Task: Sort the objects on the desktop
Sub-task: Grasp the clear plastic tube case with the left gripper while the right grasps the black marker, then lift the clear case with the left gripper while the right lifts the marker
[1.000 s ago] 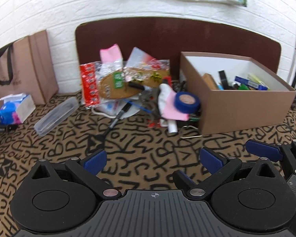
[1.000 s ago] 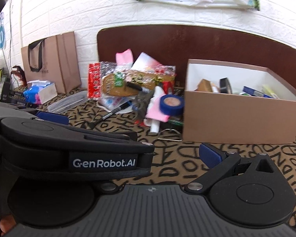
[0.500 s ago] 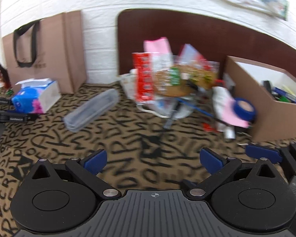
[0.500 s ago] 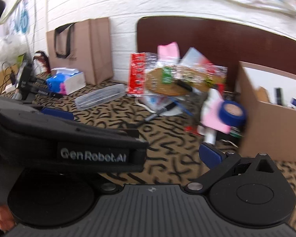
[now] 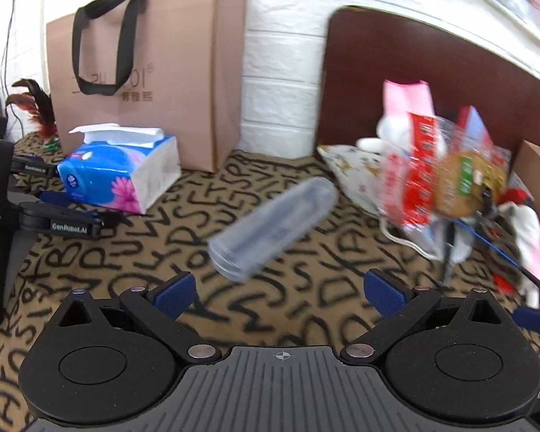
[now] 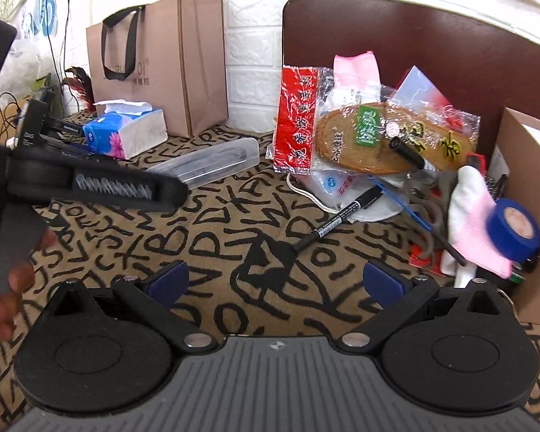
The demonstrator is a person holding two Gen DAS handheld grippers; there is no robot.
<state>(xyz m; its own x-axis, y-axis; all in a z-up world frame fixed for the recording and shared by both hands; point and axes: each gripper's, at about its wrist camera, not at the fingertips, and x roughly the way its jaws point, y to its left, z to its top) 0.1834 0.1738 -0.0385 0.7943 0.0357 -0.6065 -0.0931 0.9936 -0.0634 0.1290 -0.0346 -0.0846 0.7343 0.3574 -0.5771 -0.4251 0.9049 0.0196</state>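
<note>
- My left gripper [image 5: 277,286] hangs low over the letter-patterned tablecloth [image 5: 183,241], its blue-padded jaws spread wide with nothing between them. In the right wrist view it shows as a black bar at about 9 o'clock, my fingers [image 6: 7,302] curled round its handle.
- The clear plastic case [image 5: 273,228] lies on the cloth straight ahead of the left gripper, just past its tips at 12 o'clock and not touching them. Its long axis runs on a slant, the open end nearest me at 7 o'clock and the rounded end away at 1 o'clock.
- My right gripper [image 6: 275,280] is level and wide open too, holding nothing.
- A black marker [image 6: 345,216] lies ahead of it at 1 o'clock, its long axis running from 7 to 1 o'clock and its far end resting on the pile of packets [image 6: 363,136].
</note>
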